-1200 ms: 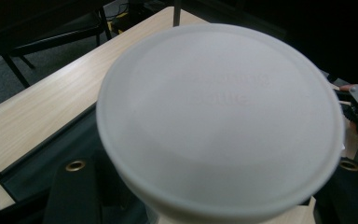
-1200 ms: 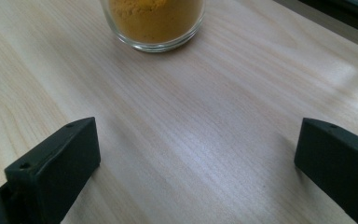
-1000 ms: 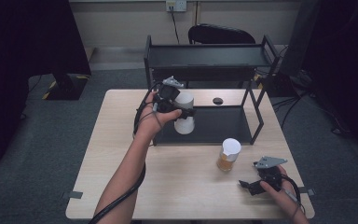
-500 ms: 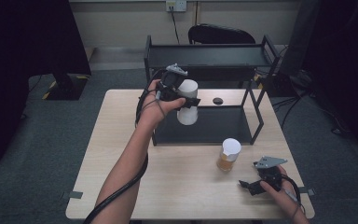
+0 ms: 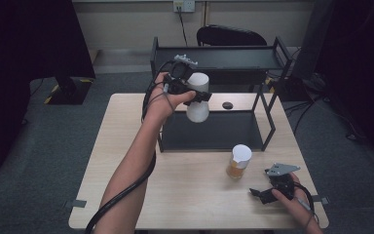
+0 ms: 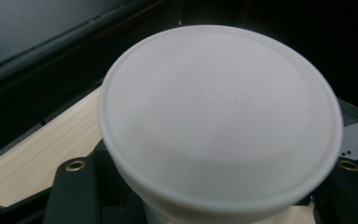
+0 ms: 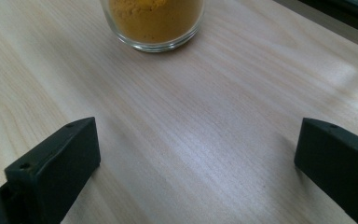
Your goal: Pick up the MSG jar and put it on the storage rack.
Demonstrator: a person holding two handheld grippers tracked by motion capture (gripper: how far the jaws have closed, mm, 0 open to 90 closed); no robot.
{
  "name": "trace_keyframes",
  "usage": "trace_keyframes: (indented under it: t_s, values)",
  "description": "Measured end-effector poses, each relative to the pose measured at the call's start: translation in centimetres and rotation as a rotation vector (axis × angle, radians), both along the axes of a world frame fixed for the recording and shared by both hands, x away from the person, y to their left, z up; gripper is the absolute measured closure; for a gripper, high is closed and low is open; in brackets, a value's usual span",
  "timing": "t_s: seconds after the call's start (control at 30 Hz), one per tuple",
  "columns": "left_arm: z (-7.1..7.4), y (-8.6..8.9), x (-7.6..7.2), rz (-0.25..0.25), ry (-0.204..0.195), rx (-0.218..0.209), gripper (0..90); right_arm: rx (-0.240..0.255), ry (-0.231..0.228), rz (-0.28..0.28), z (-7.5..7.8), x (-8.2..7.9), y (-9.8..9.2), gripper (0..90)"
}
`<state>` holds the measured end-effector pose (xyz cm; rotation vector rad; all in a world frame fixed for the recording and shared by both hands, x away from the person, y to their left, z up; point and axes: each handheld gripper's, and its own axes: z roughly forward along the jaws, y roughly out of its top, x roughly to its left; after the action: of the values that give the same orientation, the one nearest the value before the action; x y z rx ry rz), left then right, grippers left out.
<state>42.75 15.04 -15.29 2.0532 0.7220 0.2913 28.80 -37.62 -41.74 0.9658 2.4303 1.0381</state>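
Left tongs (image 5: 202,96) clamped on a white lidded cup (image 5: 197,103), held in the air above the black two-tier shelf rack (image 5: 268,66) at the far side of the surface (image 5: 126,146). In the left gripper view the cup's white lid (image 6: 219,112) sits between the two black jaws. Right tongs (image 5: 259,193) rest low at the near right corner of the surface, jaws wide apart, nothing between them. Glass jar of orange powder (image 5: 237,162), white lid on, stands just ahead of them, apart; its base (image 7: 154,23) shows in the right gripper view. Small dark round object (image 5: 227,105) beside the rack.
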Motion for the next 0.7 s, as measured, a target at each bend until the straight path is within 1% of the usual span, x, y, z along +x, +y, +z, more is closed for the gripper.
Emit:
trace_keyframes:
  t_s: [0.2, 0.37, 0.53, 0.7]
  values:
    - [1.3, 0.2, 0.1, 0.003, -0.007, -0.008, 34.6, 0.0, 0.001, 0.0, 0.0, 0.0, 0.0, 0.0]
    - [2.4, 0.5, 0.2, 0.016, -0.01, -0.023, 34.6, 0.0, 0.001, 0.0, 0.0, 0.0, 0.0, 0.0]
    - [3.4, 0.6, 0.3, 0.022, -0.016, -0.02, 34.6, -0.001, 0.001, 0.0, 0.0, 0.0, 0.0, 0.0]
    - [4.2, 0.7, 0.4, 0.026, -0.019, -0.025, 34.5, -0.001, 0.001, 0.0, 0.0, 0.0, 0.0, 0.0]
